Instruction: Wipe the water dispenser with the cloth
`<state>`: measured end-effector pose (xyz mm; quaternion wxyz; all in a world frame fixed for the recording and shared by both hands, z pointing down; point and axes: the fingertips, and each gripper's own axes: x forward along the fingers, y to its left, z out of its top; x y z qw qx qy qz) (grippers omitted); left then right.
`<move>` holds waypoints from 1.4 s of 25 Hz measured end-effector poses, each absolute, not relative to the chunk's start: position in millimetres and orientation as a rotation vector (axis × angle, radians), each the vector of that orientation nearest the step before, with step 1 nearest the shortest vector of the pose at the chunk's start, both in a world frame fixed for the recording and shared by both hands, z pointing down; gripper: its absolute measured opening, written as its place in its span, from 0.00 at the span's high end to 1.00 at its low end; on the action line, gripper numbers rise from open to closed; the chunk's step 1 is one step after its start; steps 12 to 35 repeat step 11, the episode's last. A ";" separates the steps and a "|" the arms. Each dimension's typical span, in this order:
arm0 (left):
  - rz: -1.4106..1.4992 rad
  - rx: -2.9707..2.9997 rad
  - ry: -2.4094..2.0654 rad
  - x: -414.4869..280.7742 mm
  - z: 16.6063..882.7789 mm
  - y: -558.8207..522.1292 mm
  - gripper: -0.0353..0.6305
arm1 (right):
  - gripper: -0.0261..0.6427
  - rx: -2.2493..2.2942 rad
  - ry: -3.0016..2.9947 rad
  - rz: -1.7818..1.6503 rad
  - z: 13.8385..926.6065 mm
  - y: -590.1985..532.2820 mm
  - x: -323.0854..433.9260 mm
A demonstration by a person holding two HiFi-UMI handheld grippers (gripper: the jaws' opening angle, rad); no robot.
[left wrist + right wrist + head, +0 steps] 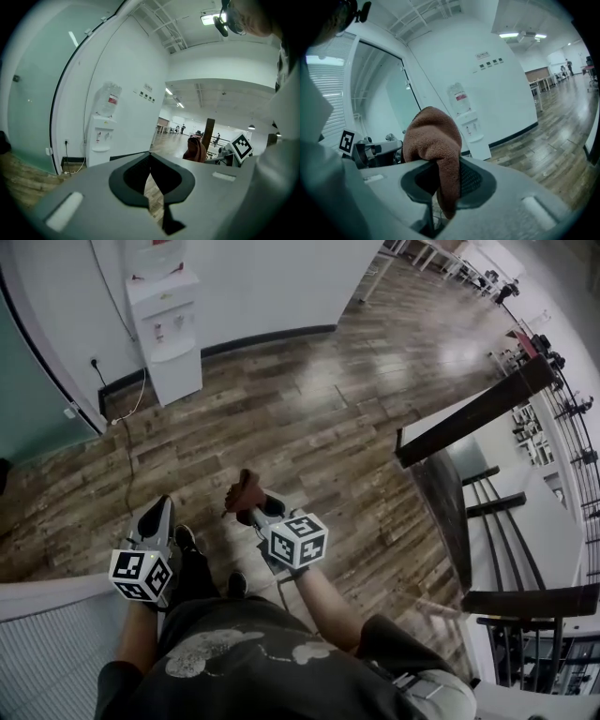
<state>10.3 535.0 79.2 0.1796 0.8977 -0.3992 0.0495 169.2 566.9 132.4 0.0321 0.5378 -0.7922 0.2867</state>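
Far left, a greenish glass panel (37,381) is meeting the white wall. The water dispenser (167,334) is standing against that wall on the wooden floor (328,409), well apart from both grippers. A red label (112,99) is showing on the inverted bottle (105,110) on top of it. Its print is too small for me to read, as is that of the small plaques (488,60) on the wall to the dispenser's right.

Near me, I am holding the left gripper (159,514) low over the floor. Its jaws are meeting at the tips, with only a thin sliver of floor showing behind them and nothing between them.

Just right of it, I am holding the right gripper (251,510), whose jaws are clamping a brown cloth (246,489). The cloth is bunching up above the jaws, and one fold is hanging down between them.

Black-and-white square markers are facing up on each gripper's cube.

At the right, a dark railing (487,407) is bordering the floor.
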 end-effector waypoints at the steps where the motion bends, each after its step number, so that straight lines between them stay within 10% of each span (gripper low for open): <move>1: 0.148 2.537 -1.124 10.7 80.7 540.4 0.92 | 0.87 1.653 -2.442 0.882 132.9 571.7 169.0; 35: 0.124 2.569 -1.071 22.0 68.3 568.5 0.92 | 0.88 1.655 -2.411 0.938 144.1 609.9 169.2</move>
